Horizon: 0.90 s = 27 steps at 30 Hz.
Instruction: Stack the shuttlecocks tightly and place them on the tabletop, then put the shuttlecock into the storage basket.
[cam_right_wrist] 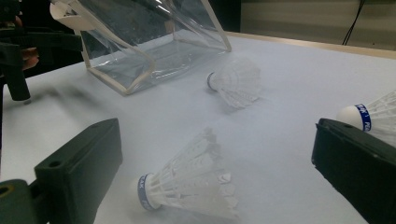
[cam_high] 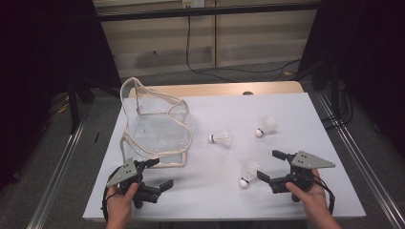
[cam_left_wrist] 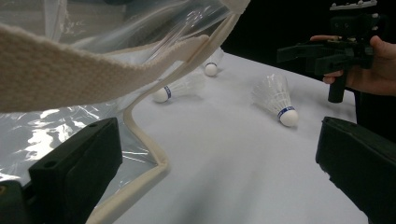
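Judging by the layout, nothing is packed yet: the left gripper [cam_high: 154, 175] and right gripper [cam_high: 272, 166] wait with jaws spread and empty, three shuttlecocks [cam_high: 248, 173] [cam_high: 222, 139] [cam_high: 266, 127] lie loose on the white table [cam_high: 296, 109], and the clear bag [cam_high: 155, 126] beyond gapes unfilled.
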{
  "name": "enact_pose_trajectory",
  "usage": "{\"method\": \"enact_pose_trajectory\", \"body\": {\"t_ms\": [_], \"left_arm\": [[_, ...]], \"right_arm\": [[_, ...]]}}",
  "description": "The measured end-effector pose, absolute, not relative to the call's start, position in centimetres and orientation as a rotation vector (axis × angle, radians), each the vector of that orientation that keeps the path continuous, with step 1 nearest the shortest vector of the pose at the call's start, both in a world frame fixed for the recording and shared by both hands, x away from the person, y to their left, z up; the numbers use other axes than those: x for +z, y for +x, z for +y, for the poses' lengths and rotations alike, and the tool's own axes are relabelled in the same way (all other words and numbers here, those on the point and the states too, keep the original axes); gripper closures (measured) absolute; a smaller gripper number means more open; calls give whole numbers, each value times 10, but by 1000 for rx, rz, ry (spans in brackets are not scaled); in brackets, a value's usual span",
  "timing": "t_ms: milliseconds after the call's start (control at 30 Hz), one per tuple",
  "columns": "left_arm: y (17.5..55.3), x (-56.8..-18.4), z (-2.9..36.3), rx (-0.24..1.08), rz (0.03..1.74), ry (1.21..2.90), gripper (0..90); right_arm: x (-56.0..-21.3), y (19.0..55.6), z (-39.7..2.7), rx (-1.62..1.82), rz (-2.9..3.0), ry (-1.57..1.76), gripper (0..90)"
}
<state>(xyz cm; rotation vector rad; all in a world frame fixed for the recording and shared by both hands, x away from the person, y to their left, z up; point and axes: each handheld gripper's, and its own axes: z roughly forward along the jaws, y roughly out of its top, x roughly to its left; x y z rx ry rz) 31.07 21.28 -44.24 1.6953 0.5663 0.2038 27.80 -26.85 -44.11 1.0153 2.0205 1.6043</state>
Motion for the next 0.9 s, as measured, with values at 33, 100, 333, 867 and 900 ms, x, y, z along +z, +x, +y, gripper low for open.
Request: {"method": "enact_pose_trajectory", "body": {"t_ms": [33, 100, 333, 867, 900], "left_arm": [[311, -443, 213, 203, 566, 1696, 5], [310, -442, 213, 202, 565, 1694, 5], [310, -443, 212, 200, 564, 1697, 5], [310, -441, 211, 200, 559, 1686, 6], [310, -441, 211, 202, 559, 1687, 6]], "right_arm": [[-441, 278, -268, 1600, 2025, 1016, 13], [-442, 279, -268, 1596, 2031, 1011, 13], [-443, 281, -266, 1596, 2054, 1014, 13], [-443, 286, -262, 1580, 2104, 1013, 15], [-443, 286, -261, 1583, 2108, 1013, 16]]}}
